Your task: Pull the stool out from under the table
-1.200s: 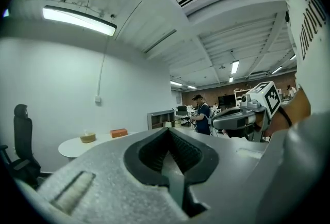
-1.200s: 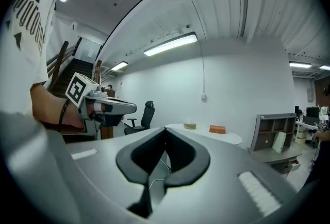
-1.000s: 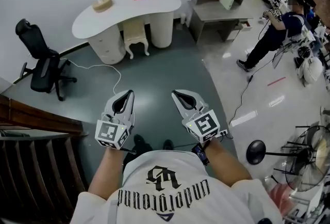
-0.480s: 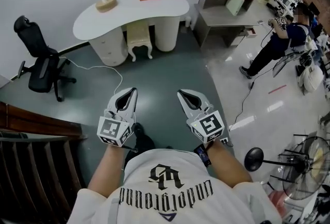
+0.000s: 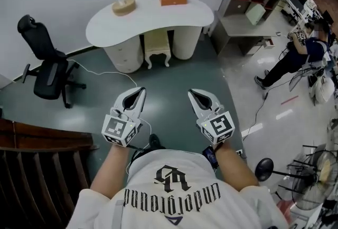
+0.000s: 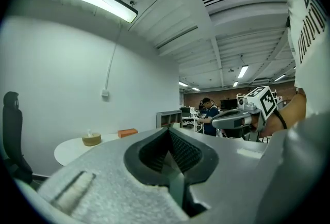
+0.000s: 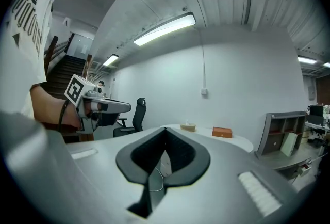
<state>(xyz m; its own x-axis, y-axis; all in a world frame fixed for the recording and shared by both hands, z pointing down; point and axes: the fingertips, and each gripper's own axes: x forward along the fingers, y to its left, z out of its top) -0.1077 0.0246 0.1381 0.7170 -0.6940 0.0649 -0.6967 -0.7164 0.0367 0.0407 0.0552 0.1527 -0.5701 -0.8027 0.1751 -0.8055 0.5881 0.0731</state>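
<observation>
stool (image 5: 158, 46) nearer; shirt print (image 5: 171, 194) upside-down

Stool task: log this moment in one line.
stool: tucked under white table | left tool: shut, empty | right tool: shut, empty | status: both tools well short of stool, pull not yet begun

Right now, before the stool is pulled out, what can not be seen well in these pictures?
- Stool: in the head view the white table top covers its seat and rear legs.
- Under the table, left gripper view: the left gripper's own body blocks it.
- Round tan thing on the table: too small to name in any view.
- Fan: cut off by the head view's right edge.
</observation>
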